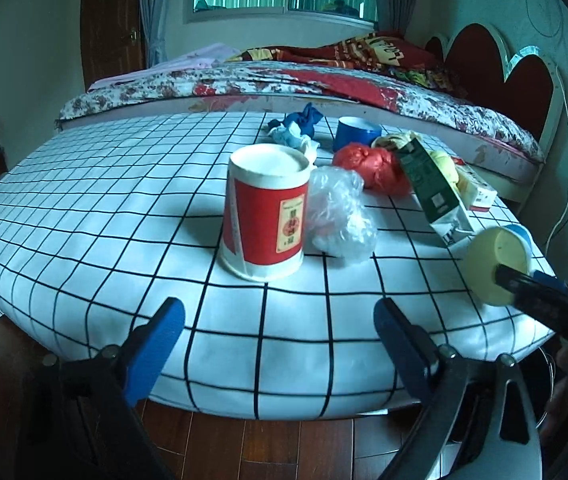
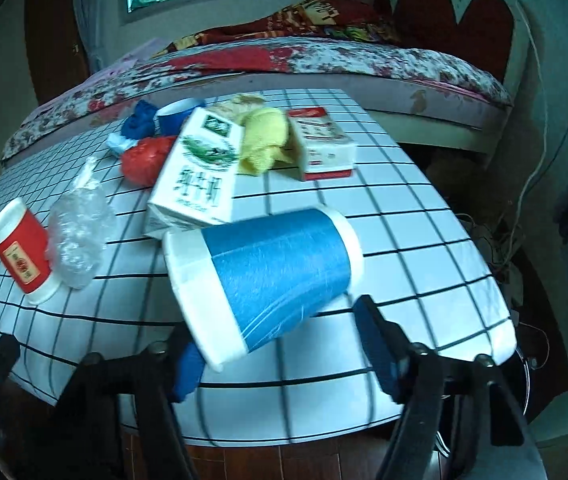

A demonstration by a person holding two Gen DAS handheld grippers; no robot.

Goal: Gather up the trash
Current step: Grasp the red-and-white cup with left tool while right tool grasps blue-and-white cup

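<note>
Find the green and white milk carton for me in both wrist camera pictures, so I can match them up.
Left wrist view: the milk carton is right of centre, seen edge-on and leaning, just right of the red bag.
Right wrist view: the milk carton is centre-left, its printed face towards the camera, behind the blue cup.
Shared landmark: the red paper cup beside the crumpled clear plastic.
</note>
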